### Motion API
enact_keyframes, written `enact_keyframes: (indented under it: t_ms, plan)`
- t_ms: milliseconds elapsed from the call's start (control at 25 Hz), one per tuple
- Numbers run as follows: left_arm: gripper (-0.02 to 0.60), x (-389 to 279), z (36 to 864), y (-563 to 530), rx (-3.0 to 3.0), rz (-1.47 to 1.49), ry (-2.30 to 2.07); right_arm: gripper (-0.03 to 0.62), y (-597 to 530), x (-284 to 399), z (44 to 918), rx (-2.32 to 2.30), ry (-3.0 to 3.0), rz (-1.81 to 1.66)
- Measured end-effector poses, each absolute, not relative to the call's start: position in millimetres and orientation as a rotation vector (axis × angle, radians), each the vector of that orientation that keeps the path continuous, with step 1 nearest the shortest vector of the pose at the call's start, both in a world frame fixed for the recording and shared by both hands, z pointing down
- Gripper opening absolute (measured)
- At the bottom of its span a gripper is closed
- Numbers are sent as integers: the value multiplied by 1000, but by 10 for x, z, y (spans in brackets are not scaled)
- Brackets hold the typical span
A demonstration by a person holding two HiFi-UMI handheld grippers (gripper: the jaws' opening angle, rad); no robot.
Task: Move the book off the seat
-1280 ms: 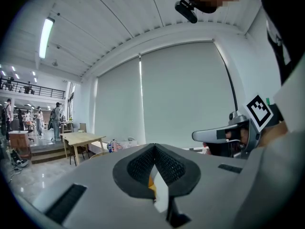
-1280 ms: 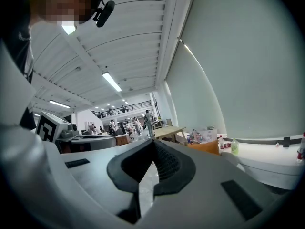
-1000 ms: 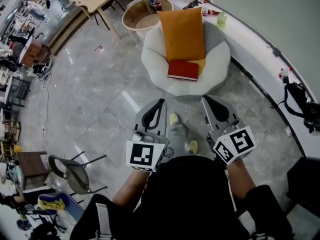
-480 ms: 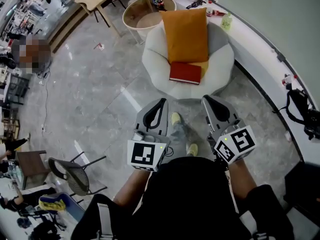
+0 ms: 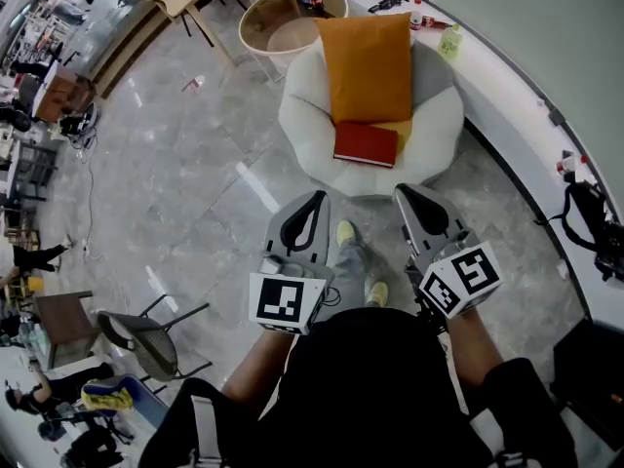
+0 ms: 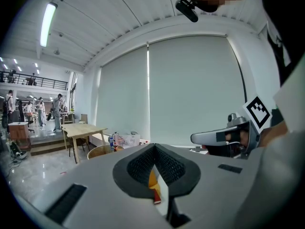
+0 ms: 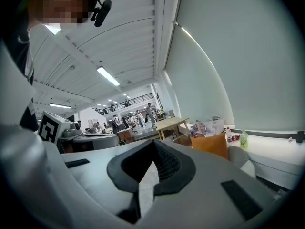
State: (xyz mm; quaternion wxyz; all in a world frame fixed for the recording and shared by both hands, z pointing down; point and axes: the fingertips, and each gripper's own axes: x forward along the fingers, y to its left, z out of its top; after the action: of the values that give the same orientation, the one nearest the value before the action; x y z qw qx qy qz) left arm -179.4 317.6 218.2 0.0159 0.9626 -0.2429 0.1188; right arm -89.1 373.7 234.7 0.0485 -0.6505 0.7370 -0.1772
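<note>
**A:** Where is the flat red book [image 5: 366, 144]?
**B:** At the front of the round white padded seat [image 5: 302, 115], just before the orange cushion [image 5: 369, 66], easy for you to reach.
**A:** My grippers?
**B:** Your left gripper [image 5: 313, 199] and right gripper [image 5: 404, 192] are closed tight and empty. You're too far away to grab.

White round seat [image 5: 304, 123], red book [image 5: 366, 144] lying on it (near front edge), orange cushion [image 5: 369, 66] behind

Book [image 5: 366, 144] lies on seat [image 5: 302, 115], cushion [image 5: 369, 66] propped just behind it. Round table [image 5: 278, 27] stands behind seat; counter [image 5: 507, 96] runs along R. Left gripper [image 5: 313, 197] & right gripper [image 5: 403, 191] sit side by side in front of seat, w/ chair [image 5: 136, 344] well off to L.
</note>
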Motion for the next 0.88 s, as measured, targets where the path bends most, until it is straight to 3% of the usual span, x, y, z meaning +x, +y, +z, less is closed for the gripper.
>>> enact_keyframes:
  t_ms: [880]
  plan:
    - [5,-1438,2262,2095,2985,359,-666,8,2764,-493,2353,-2034,2196,-557]
